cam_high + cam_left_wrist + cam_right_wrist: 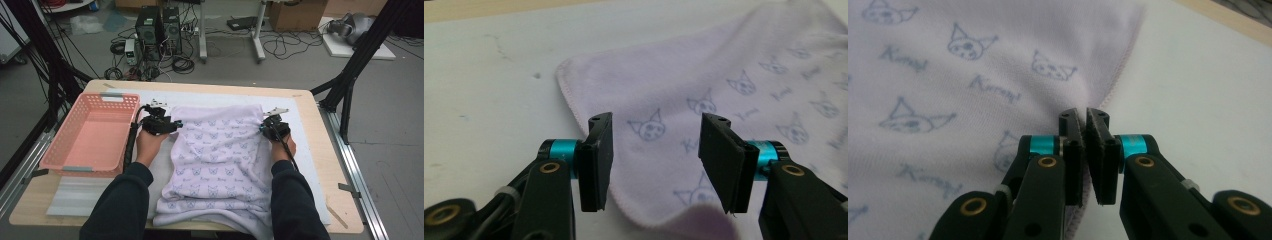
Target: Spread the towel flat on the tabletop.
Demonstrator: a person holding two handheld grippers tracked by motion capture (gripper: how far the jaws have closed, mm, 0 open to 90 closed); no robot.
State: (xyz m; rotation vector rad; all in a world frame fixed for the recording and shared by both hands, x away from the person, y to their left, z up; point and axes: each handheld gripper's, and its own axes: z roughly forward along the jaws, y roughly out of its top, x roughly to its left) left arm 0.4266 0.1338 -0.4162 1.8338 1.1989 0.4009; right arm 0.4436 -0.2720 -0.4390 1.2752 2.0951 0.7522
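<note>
Here the right hand-held gripper (1084, 117) pinches the soft lilac printed cloth's (973, 95) stitched hem; the left hand-held gripper (656, 131) gapes.

Grey floor (300, 70) strewn with cables (280, 47), two computer towers (159, 30), cardboard box (296, 15) behind the wooden table (310, 107).

Printed over and over in grey-blue script across the pale lilac fleece blanket (948, 75), beside small cat-like cartoon heads: a short word beginning "Kur", most likely "Kuromi", with the last letters too soft to settle. Same word partly legible on the blanket in the left gripper view (744, 115), cut short and blurred. In the high view, reduced to tiny marks, unreadable.
</note>
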